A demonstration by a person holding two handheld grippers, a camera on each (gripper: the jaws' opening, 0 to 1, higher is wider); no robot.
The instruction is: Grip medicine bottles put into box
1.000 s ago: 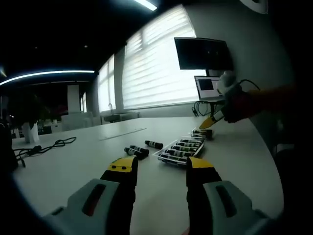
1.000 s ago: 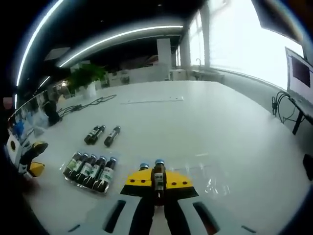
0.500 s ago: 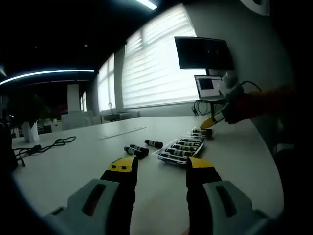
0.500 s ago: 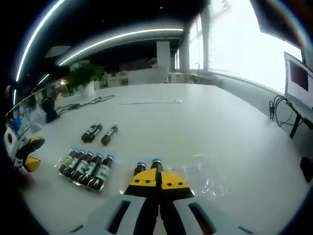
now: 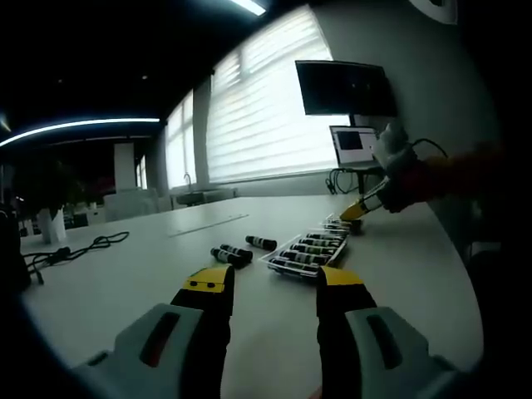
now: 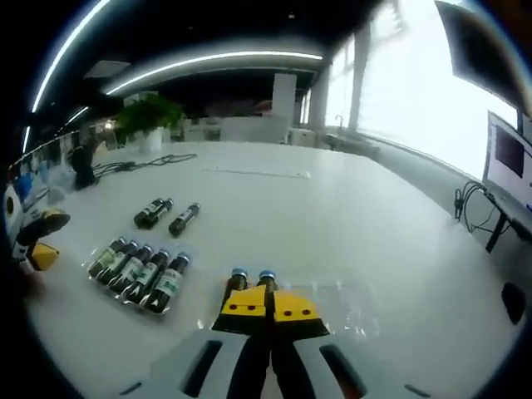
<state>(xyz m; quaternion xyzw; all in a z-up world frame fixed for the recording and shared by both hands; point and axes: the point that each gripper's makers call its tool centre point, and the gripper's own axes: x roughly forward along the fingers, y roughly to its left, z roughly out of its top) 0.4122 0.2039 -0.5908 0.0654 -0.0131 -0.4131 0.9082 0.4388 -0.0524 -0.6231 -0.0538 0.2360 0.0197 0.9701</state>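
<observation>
On the white table a clear tray (image 6: 341, 301) holds two brown medicine bottles with blue caps (image 6: 239, 280), side by side just beyond the yellow tips of my right gripper (image 6: 267, 304). Its jaws are pressed together with nothing visible between them. Left of that lies a pack of several bottles (image 6: 138, 271), and three loose bottles (image 6: 184, 219) lie further back. My left gripper (image 5: 274, 283) hovers open over bare table, well short of the loose bottles (image 5: 233, 253) and the bottle pack (image 5: 304, 253). The right gripper (image 5: 356, 209) hangs over the pack's far end.
A black cable (image 5: 75, 249) lies at the table's left side. A laptop (image 5: 353, 148) and a dark monitor (image 5: 342, 89) stand at the far right by the blinds. The left gripper (image 6: 35, 241) shows at the left edge, open. A plant (image 6: 150, 116) stands at the back.
One second ago the right jaws held a bottle between them; now they are shut together and that bottle lies in the clear tray beside the other. The left gripper has stayed in place.
</observation>
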